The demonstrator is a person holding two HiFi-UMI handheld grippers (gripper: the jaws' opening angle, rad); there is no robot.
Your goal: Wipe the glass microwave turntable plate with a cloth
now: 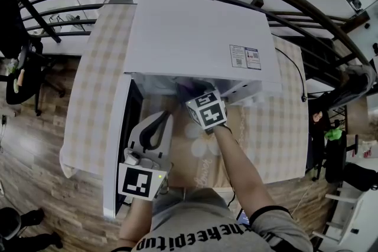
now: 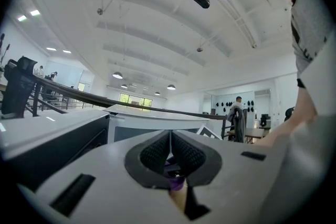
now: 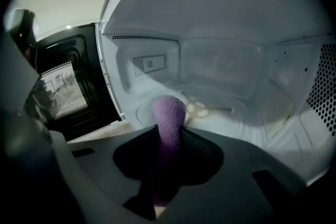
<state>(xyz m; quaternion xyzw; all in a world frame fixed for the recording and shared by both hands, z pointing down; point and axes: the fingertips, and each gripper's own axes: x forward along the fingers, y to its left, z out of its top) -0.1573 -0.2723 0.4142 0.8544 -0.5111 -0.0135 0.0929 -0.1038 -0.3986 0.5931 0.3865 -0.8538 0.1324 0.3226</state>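
There is one white microwave (image 1: 201,38) on a surface (image 1: 94,79) with a checked cover. Its one door (image 3: 58,92) hangs open to the left.

There are two grippers, and each has one cube with black and white squares on it.

The right gripper (image 3: 169,136) reaches into the open microwave. Its jaws are squeezed tight on one purple cloth (image 3: 169,110). The cloth sticks out past the jaws like a soft thumb.

The one glass plate (image 3: 226,102) lies flat on the floor of the microwave. The tip of the cloth is over the near edge of the plate (I cannot tell if it touches the glass).

The left gripper (image 2: 170,152) is outside the microwave, near the person's body and beside the open door. It points up, so its view shows the ceiling and lamps. Its two jaws are pressed together. One small purple bit shows low down between them, but I cannot tell what it is.

The person's right arm (image 1: 236,168) stretches from the grey shirt toward the microwave.
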